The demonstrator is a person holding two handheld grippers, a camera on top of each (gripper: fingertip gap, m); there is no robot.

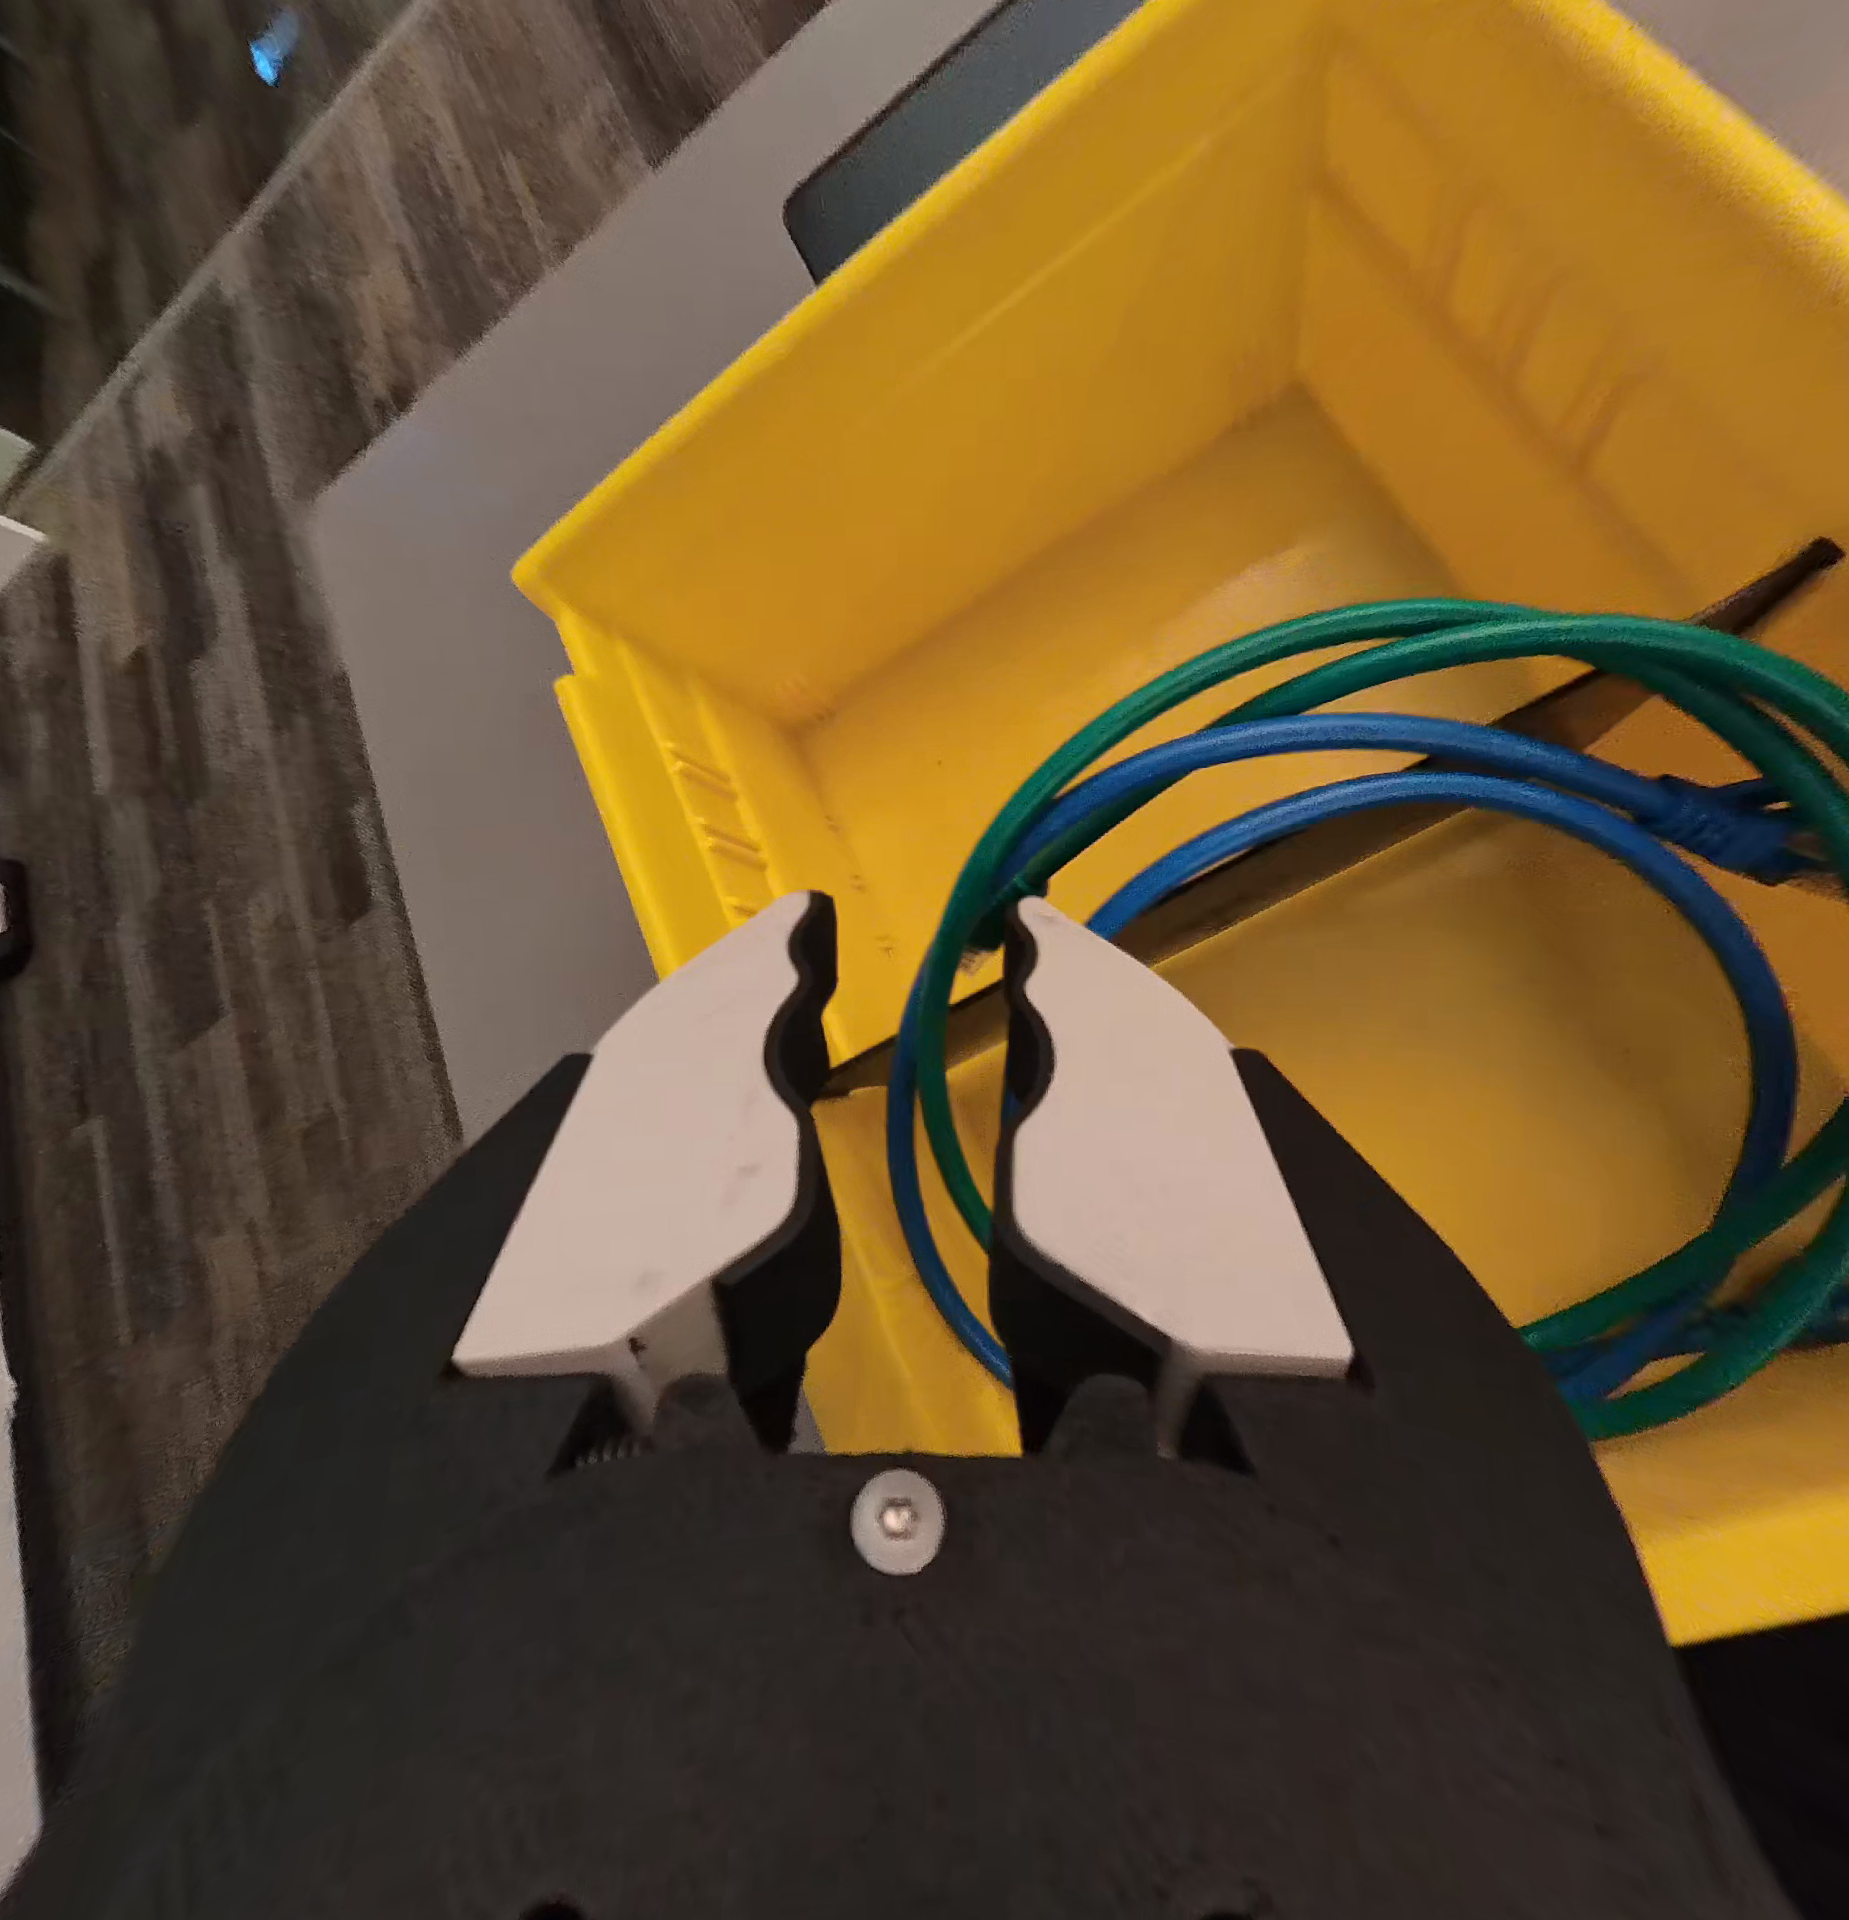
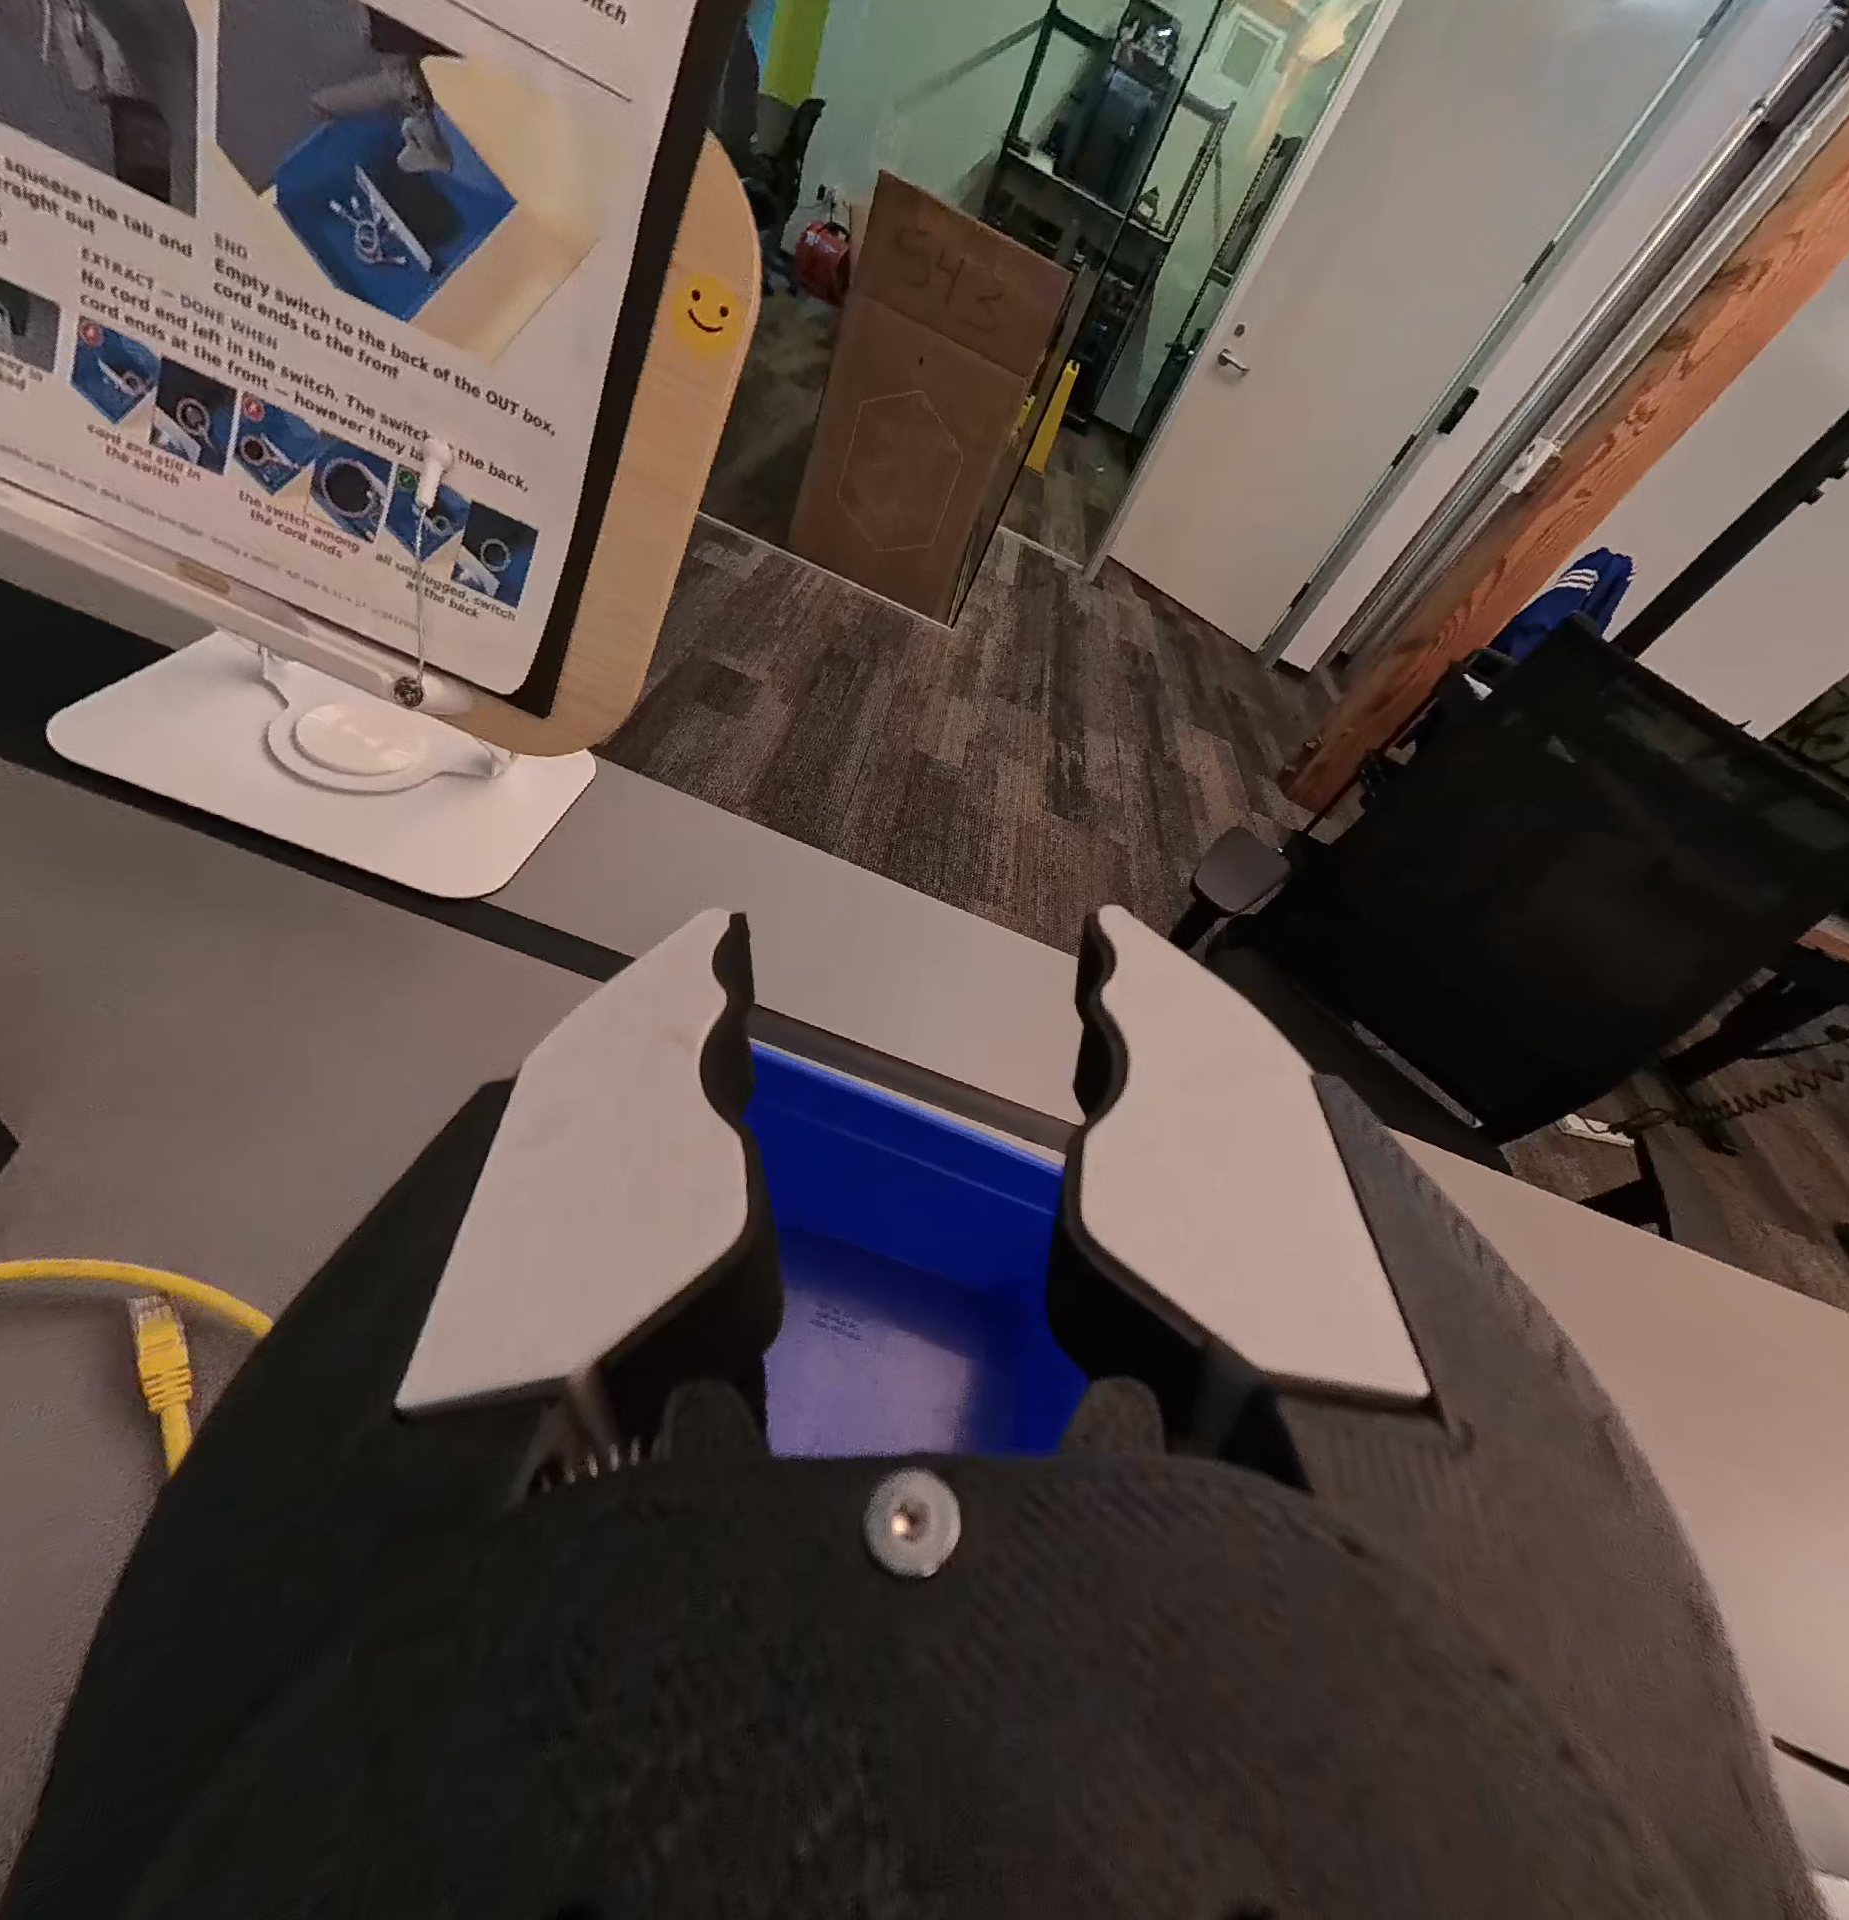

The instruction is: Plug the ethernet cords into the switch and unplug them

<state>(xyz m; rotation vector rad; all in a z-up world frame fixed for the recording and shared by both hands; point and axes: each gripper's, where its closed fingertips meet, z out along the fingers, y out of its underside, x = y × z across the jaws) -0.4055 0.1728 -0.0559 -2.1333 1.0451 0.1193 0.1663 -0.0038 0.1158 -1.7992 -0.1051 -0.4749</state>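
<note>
The left wrist view looks steeply down along its claw (image 1: 920, 925) into a yellow bin (image 1: 1003, 499), very near it. The right wrist view faces more level, over a blue bin (image 2: 899, 1164) and the worktop (image 2: 224, 987) toward the far room. The two views share nothing recognisable.

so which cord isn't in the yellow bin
The yellow cord. It lies on the grey desk, while the green cord and blue cord sit coiled in the yellow bin.

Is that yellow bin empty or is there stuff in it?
Not empty: the yellow bin holds a coiled green cord and blue cord.
</note>
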